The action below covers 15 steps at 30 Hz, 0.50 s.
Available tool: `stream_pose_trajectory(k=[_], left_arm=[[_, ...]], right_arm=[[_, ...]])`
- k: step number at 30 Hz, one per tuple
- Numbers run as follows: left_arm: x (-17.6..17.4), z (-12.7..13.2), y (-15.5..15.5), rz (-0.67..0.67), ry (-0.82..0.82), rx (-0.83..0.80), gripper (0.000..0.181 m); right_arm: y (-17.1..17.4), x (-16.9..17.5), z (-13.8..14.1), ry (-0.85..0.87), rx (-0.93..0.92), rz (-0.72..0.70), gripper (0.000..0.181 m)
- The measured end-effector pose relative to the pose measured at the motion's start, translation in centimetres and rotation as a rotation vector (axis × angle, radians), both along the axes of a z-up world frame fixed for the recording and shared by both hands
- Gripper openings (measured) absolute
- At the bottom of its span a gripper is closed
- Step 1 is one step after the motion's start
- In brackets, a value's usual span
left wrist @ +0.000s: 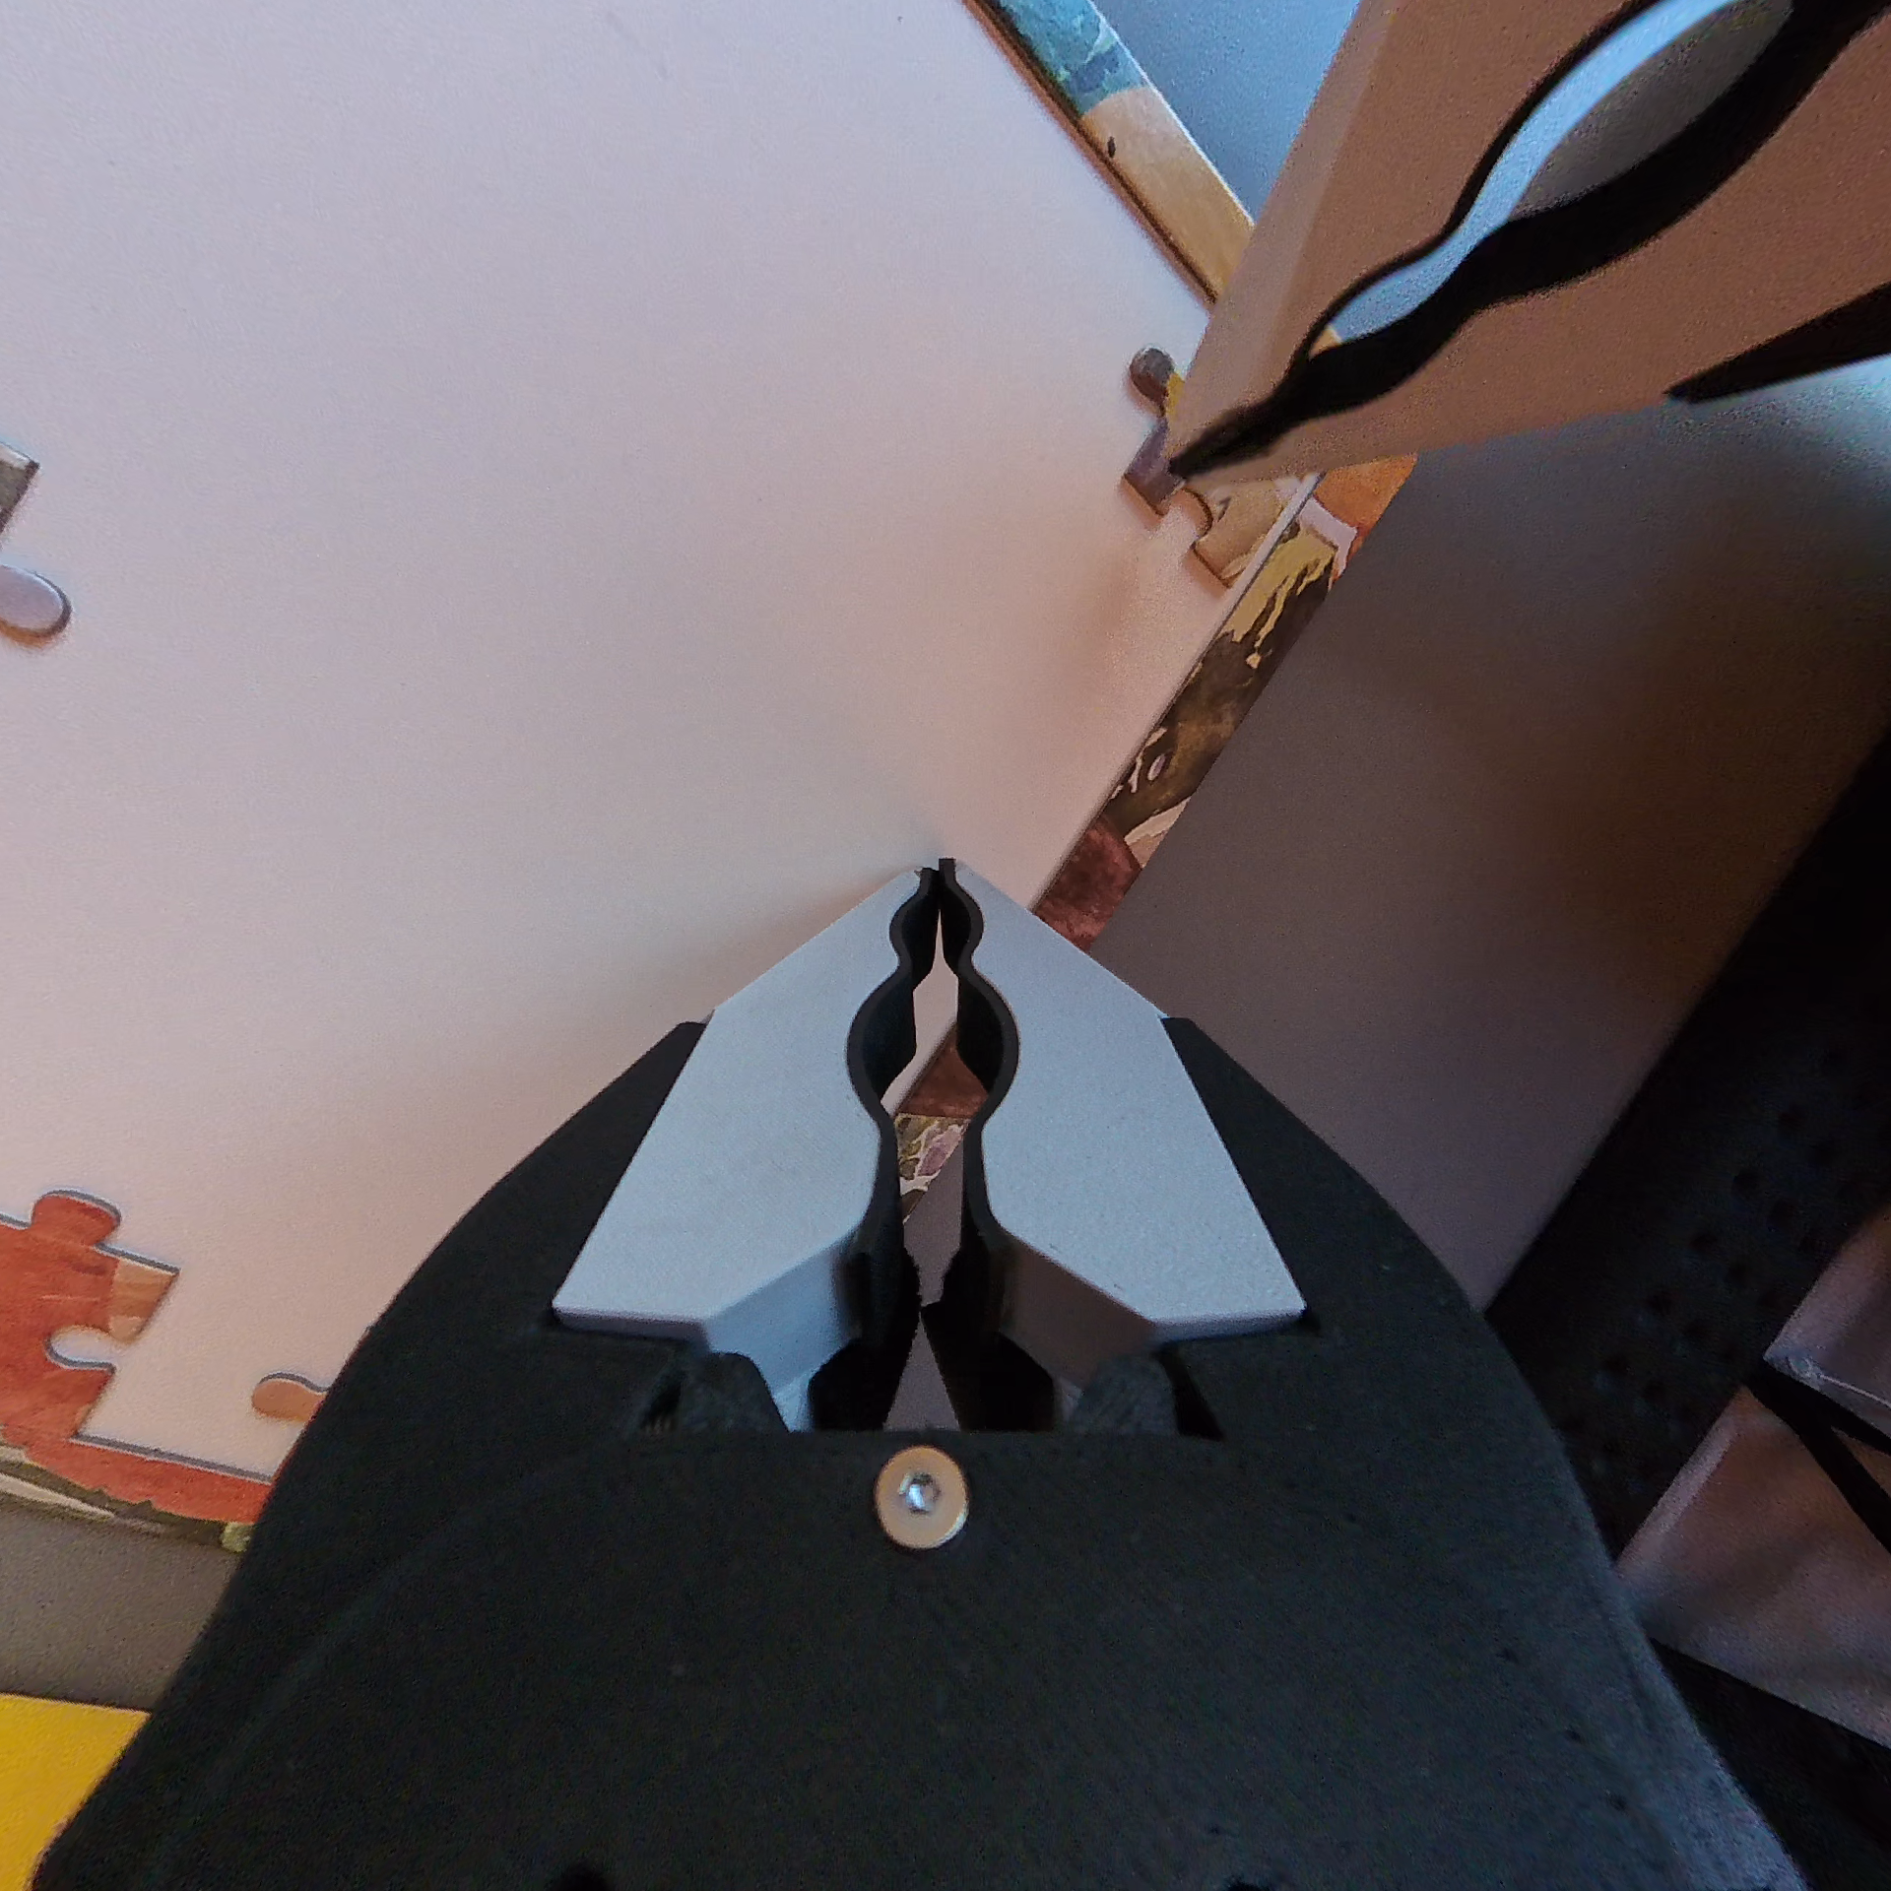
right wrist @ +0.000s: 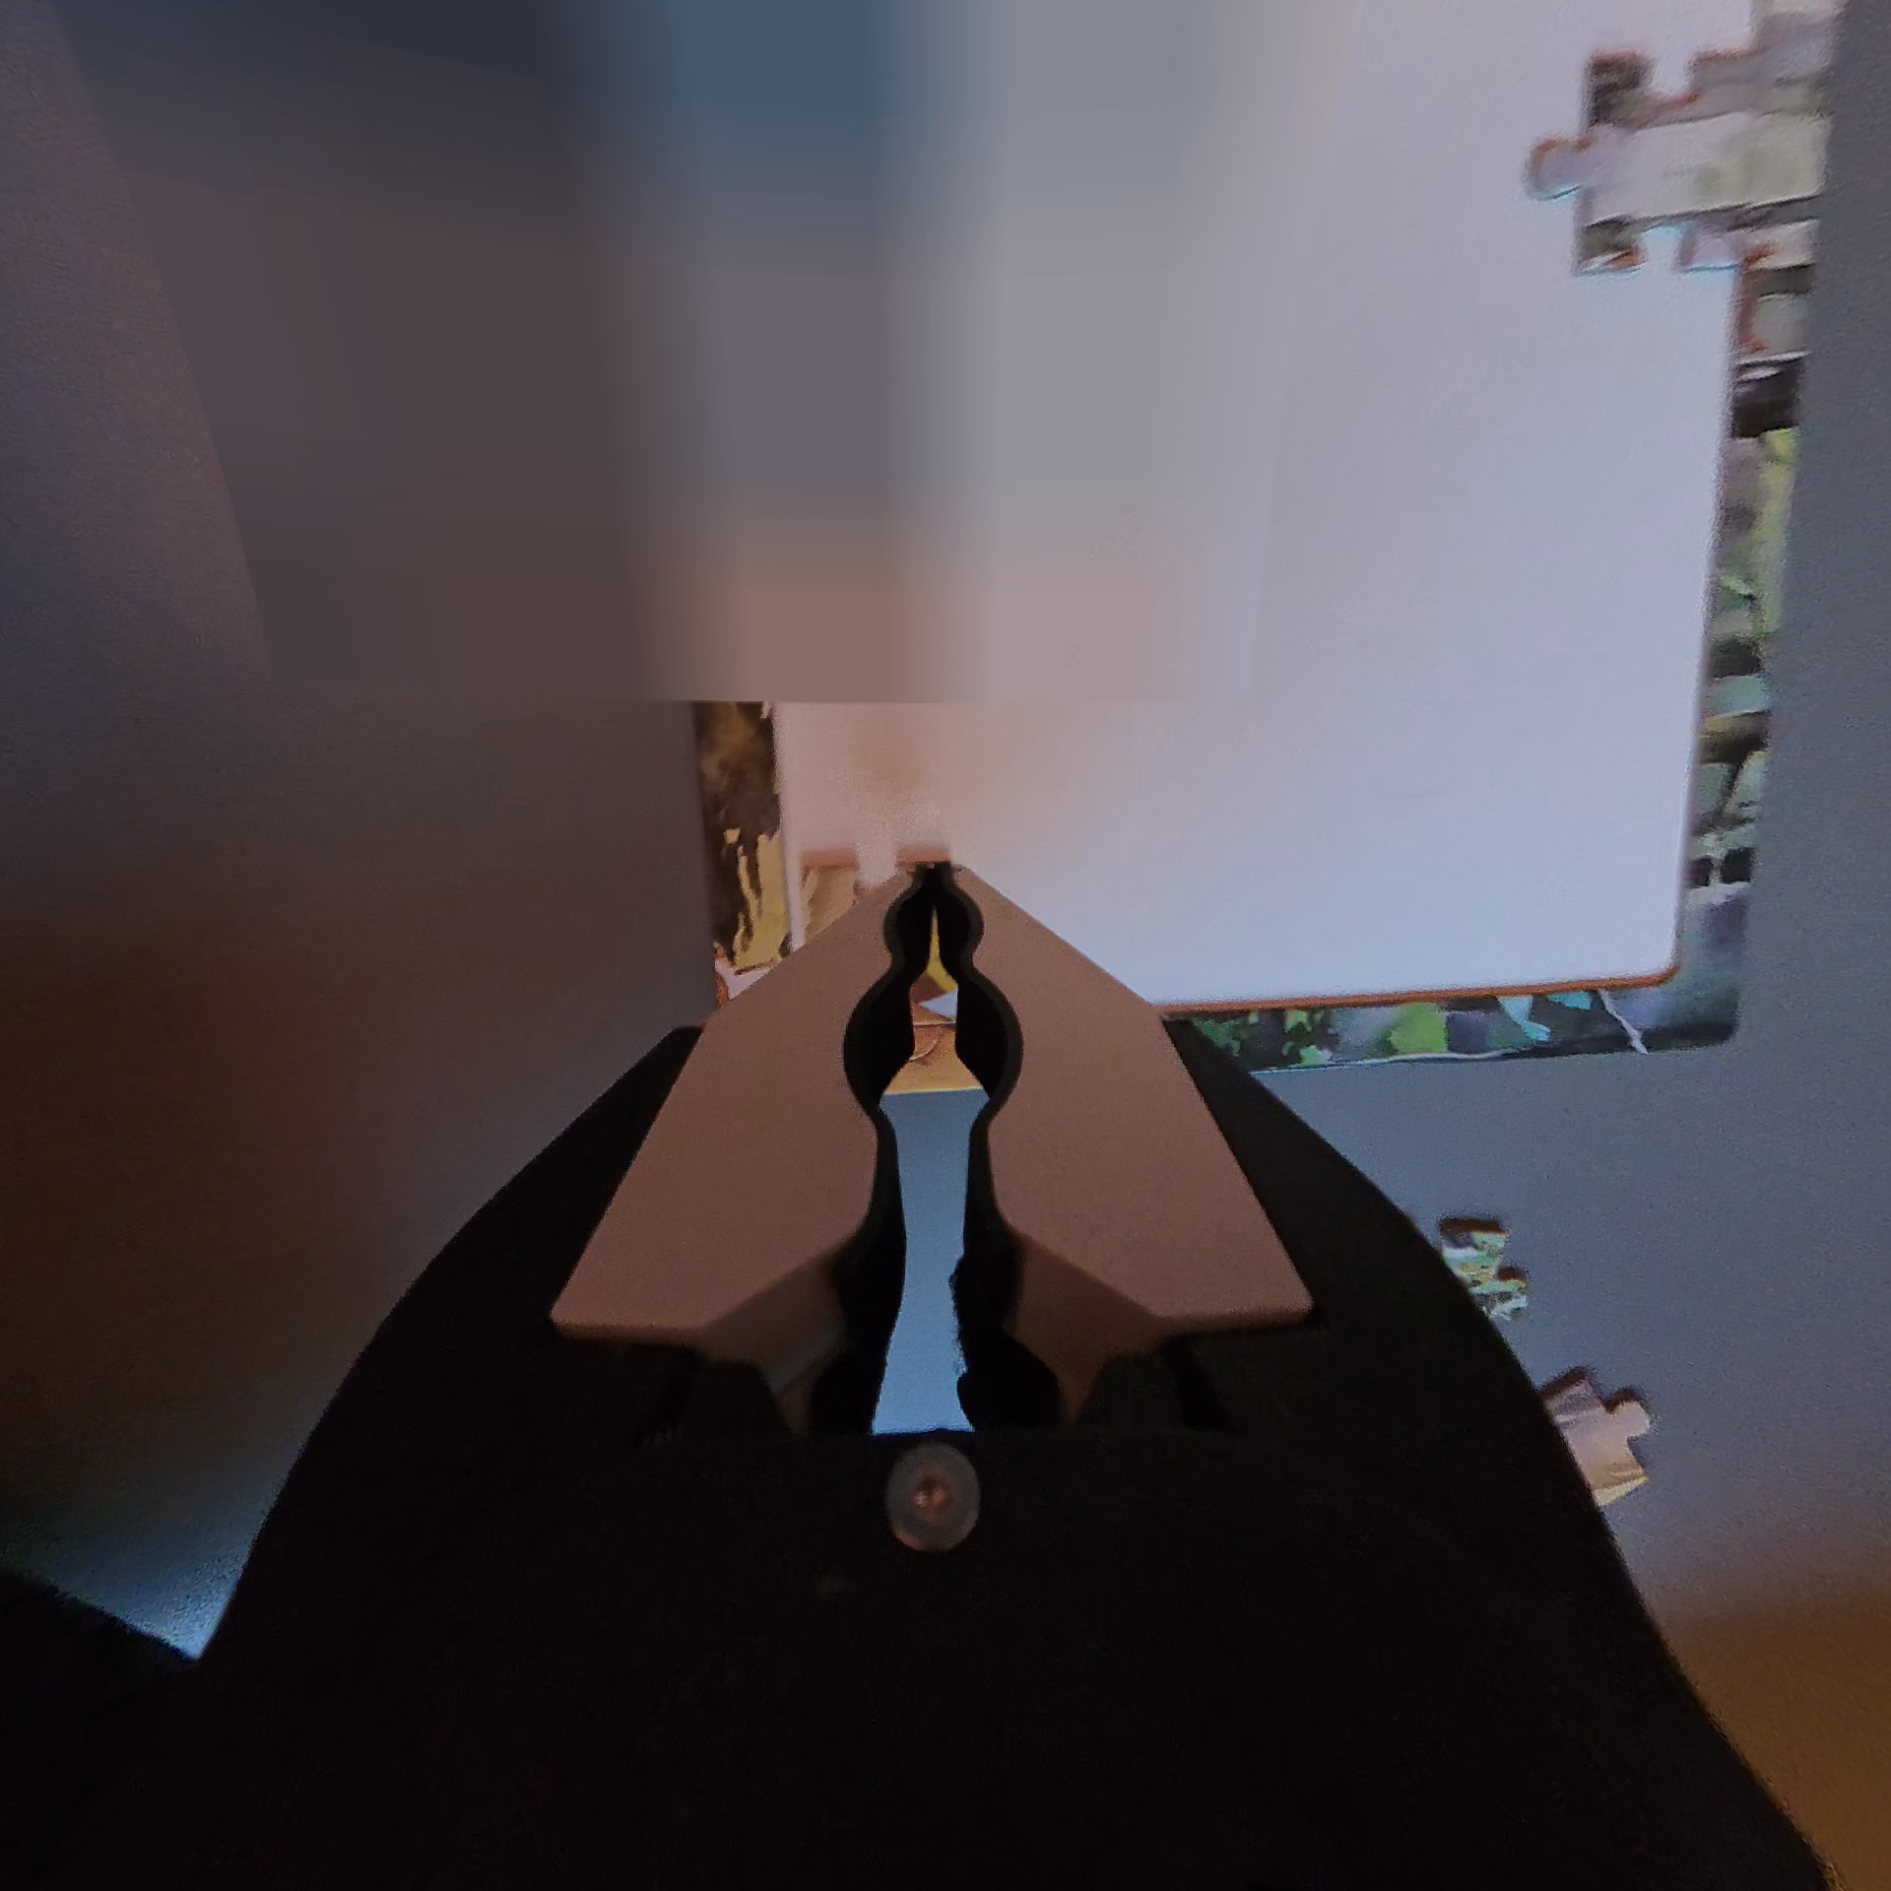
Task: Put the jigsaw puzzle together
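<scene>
Here, nearest at hand, the left gripper (left wrist: 939, 870), grey-fingered on a black body, has its jaws drawn together until the tips all but meet, and I can see nothing between them; it hovers over the lower right border of the white puzzle tray with its painted picture frame (left wrist: 1177, 757). The tray's floor is mostly bare, with orange-red fitted pieces (left wrist: 72, 1289) only at the lower left corner in that view. Further along the same border, up and to the right of the left jaws, the right gripper (left wrist: 1177, 466) has its tip down on a small grey-brown jigsaw piece with a round knob (left wrist: 1151, 409), which lies just inside the frame beside a tan piece (left wrist: 1233, 532) already seated there. So the right hand is plainly the nearer one; the coming move, I judge, turns on nudging that piece against its neighbour along the border. The right jaws look closed too, though whether they pinch the piece's edge or merely press it I cannot tell; in the right wrist view the tip hides the contact and a blurred patch covers much above it. Beyond, loose pieces (right wrist: 1484, 1264) lie on the grey bench (right wrist: 1535, 1146), soft and hard to make out.
</scene>
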State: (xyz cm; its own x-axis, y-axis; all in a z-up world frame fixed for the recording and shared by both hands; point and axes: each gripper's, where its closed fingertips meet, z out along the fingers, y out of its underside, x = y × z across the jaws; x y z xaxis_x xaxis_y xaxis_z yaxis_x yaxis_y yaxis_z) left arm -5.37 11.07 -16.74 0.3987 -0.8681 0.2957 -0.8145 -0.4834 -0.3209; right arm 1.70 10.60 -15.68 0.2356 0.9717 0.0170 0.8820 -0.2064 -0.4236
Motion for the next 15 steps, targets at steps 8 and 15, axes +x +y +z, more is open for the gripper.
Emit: stream_pose_trajectory(k=[8, 15], left_arm=[[0.0, 0.0, 0.0, 0.001, -0.004, -0.008, 0.000], [0.0, 0.0, 0.0, 0.007, -0.010, -0.019, 0.000]], right_arm=[[0.7, 0.8, -0.7, 0.018, -0.018, -0.049, 0.012], [0.0, 1.1, -0.9, 0.042, -0.097, -0.071, 0.006]])
